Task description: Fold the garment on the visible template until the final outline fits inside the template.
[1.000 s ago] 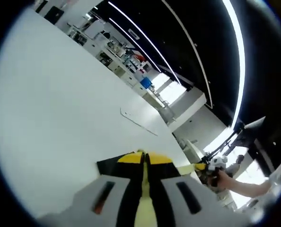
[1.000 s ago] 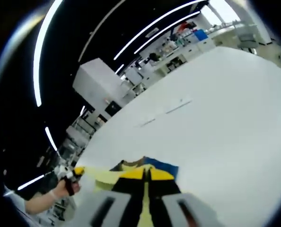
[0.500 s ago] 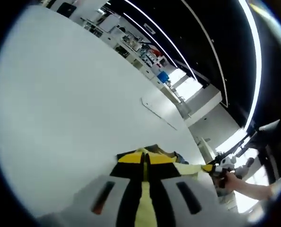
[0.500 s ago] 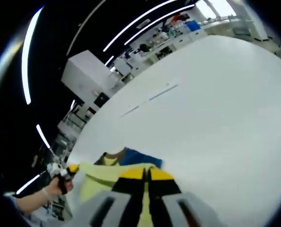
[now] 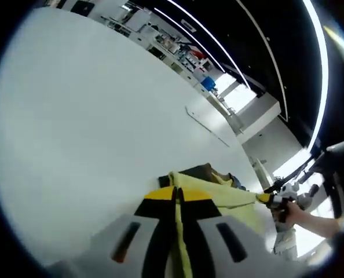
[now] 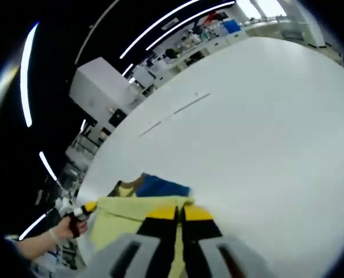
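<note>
Garment [image 5: 218, 188] in pale yellow lies on the big white table [image 5: 73, 116] in the left gripper view, with a darker blue and brown part at its far side. The left gripper [image 5: 176, 194] sits at the near edge of the garment, and its yellow-tipped jaws are pressed together with yellow cloth pinched between them. To the right of the garment, a hand [image 5: 296, 214] holds the right gripper [image 5: 264, 198], which touches the cloth's far corner. A thin line mark [image 5: 207, 123] sits on the table beyond the garment. No writing can be read.

In the right gripper view, the garment [image 6: 131, 211] lies on the table [image 6: 264, 127], with its blue part [image 6: 160, 186] on the far side. The right gripper [image 6: 178, 209] has its jaws clamped on the yellow edge. To the left of the garment, a hand [image 6: 62, 229] holds the left gripper [image 6: 90, 206] at the cloth's corner. Thin line marks [image 6: 175, 111] lie on the table past the garment.
</note>
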